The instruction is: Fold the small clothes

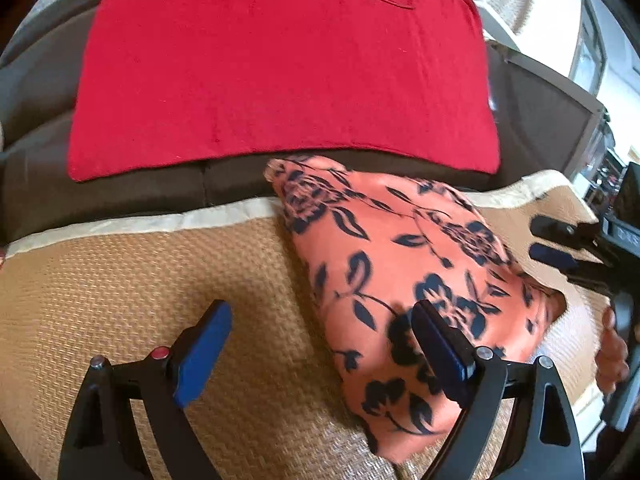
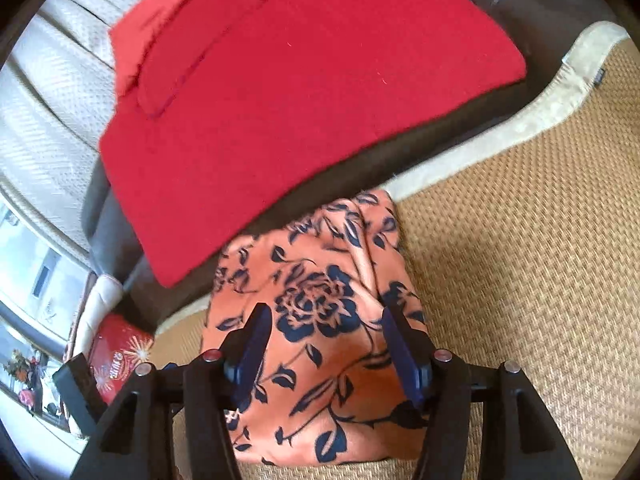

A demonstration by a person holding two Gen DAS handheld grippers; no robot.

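An orange cloth with a dark blue flower print [image 1: 400,264] lies folded on a woven tan mat [image 1: 120,288]; it also shows in the right wrist view [image 2: 320,320]. My left gripper [image 1: 322,320] is open, its right pad over the cloth's near left edge, its left pad over bare mat. My right gripper [image 2: 324,328] is open above the cloth's middle and holds nothing. In the left wrist view the right gripper [image 1: 556,244] shows at the far right beside the cloth.
A red towel [image 1: 280,64] lies flat on a dark brown sofa seat [image 1: 120,188] behind the mat; the towel also shows in the right wrist view [image 2: 300,100]. A cream textured cover [image 2: 48,92] is at the left. A red box [image 2: 116,356] stands at lower left.
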